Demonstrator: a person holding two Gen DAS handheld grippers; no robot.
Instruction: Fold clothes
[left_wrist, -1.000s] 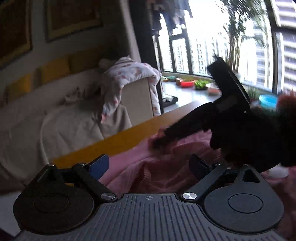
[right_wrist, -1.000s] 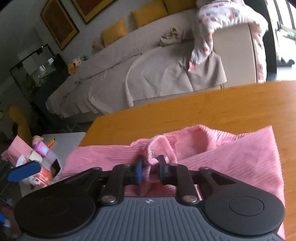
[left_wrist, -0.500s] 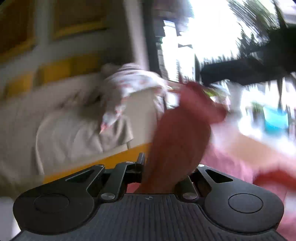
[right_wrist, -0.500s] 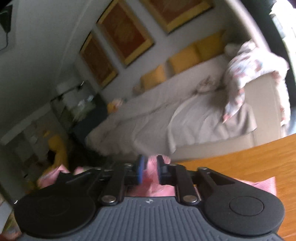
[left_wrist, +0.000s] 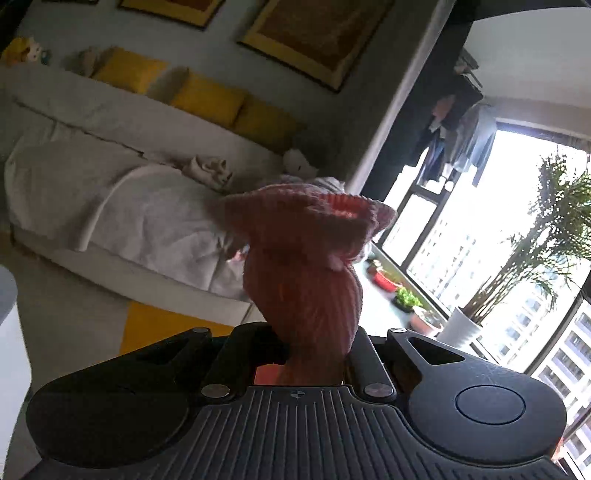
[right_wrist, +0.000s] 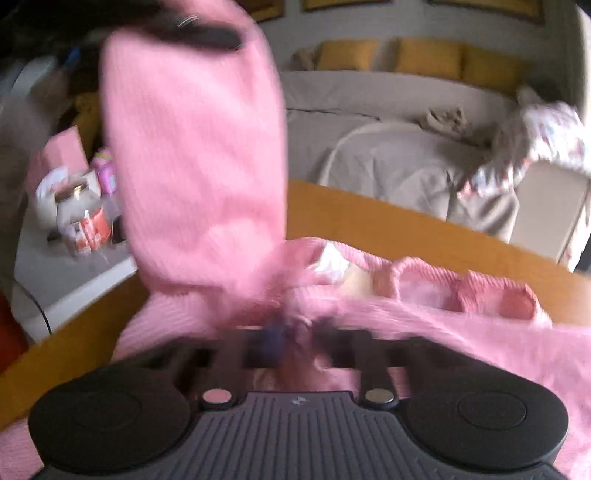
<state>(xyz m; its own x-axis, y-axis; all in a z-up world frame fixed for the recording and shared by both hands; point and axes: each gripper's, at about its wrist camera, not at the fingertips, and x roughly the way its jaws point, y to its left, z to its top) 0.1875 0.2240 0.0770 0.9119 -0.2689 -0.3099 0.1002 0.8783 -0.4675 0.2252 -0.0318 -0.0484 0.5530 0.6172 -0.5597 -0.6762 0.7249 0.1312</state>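
A pink ribbed garment (right_wrist: 461, 314) lies rumpled on the orange wooden table (right_wrist: 369, 221). One part of it (right_wrist: 192, 147) hangs raised at the upper left, held up by the left gripper's dark fingers (right_wrist: 207, 35). In the left wrist view my left gripper (left_wrist: 314, 343) is shut on a bunched fold of the pink garment (left_wrist: 303, 258), which stands up between the jaws, lifted off the table (left_wrist: 155, 321). My right gripper (right_wrist: 295, 332) is low over the cloth, blurred, its jaws closing with pink fabric pinched between them.
A beige sofa (right_wrist: 406, 122) with yellow cushions (right_wrist: 424, 55) and a floral blanket (right_wrist: 546, 136) stands behind the table. A white side table with a jar (right_wrist: 79, 210) and toys is to the left. Windows and potted plants (left_wrist: 461, 325) are on the right.
My left gripper closed on the pink garment, rose off the table and rolled, drawing the cloth up. The right gripper swung up and came back down over the table, still in the fabric.
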